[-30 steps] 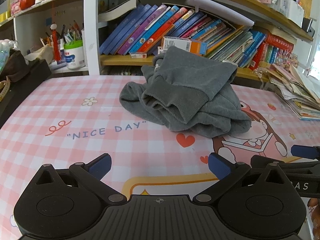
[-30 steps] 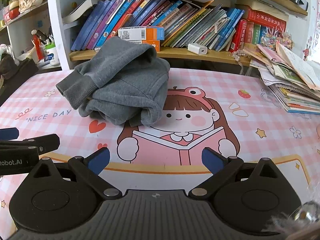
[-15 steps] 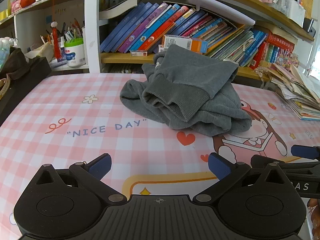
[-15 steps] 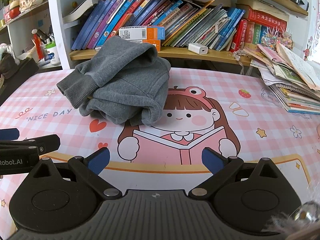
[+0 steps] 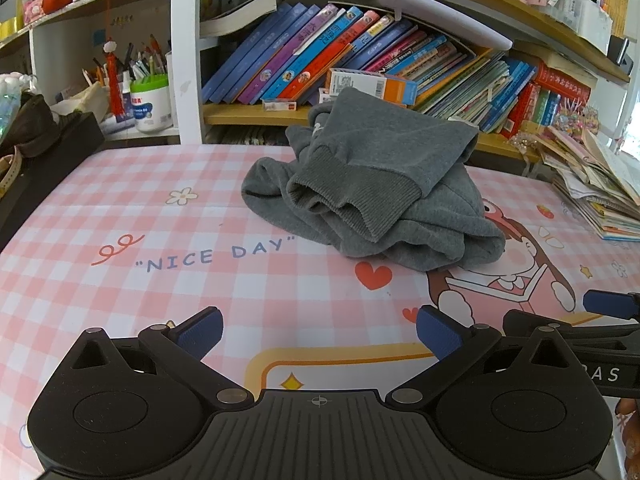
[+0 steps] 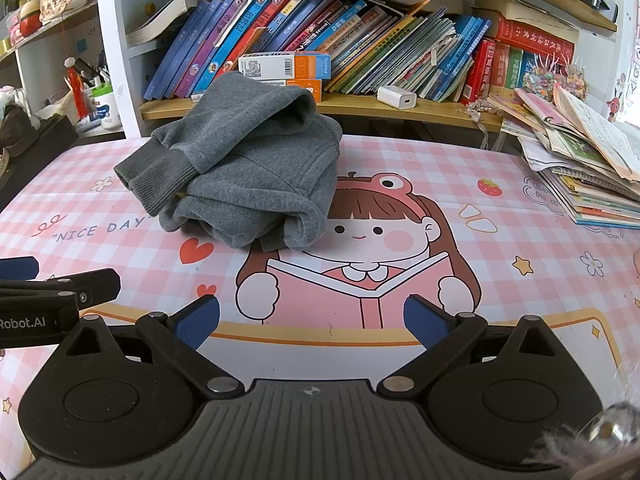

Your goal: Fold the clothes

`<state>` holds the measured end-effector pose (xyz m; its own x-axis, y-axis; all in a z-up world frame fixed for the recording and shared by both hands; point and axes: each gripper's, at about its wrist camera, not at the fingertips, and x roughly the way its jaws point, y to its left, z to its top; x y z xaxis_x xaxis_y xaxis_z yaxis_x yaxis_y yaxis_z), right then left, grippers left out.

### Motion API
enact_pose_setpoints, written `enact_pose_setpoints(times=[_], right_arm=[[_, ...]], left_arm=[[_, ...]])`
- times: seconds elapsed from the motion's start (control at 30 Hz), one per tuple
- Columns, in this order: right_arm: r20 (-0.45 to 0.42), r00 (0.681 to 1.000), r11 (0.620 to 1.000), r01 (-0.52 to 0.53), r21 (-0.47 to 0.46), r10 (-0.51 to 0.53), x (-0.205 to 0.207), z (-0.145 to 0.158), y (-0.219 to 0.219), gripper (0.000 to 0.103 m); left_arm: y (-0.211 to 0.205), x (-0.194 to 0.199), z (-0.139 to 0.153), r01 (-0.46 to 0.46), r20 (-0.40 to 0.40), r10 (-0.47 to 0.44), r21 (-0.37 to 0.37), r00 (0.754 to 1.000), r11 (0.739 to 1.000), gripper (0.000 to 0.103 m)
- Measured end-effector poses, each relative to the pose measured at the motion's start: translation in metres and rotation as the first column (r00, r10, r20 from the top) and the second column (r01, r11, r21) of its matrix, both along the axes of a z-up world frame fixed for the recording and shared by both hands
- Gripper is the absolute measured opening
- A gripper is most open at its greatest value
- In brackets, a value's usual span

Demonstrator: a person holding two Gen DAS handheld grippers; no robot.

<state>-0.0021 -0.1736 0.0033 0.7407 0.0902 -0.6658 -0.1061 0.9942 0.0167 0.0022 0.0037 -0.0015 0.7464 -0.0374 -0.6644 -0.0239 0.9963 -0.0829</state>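
slumping grey fleece sweatshirt [image 5: 372, 196], ribbed cuff, glossy checked mat [image 5: 120, 208]

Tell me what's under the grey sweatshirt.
The sweatshirt lies bunched on the pink checked mat, covering part of the cartoon girl's hair. Anything else beneath is hidden.

Both wrist views sit low over the table [image 5: 120, 208], facing the bookshelf [image 6: 360, 104] – left one sits leftward
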Motion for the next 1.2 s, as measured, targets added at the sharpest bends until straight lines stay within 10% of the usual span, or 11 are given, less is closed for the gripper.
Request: enact_pose_setpoints(times=[1.2], right_arm=[[-0.005,1.0,1.0,-0.008,-0.004,0.008,-0.0012,-0.0005,0.0013,0.099]], left_arm=[[0.0018,-0.0008,-0.0018,-0.002,-0.018,0.001,-0.014,1.0,1.0,0.103]])
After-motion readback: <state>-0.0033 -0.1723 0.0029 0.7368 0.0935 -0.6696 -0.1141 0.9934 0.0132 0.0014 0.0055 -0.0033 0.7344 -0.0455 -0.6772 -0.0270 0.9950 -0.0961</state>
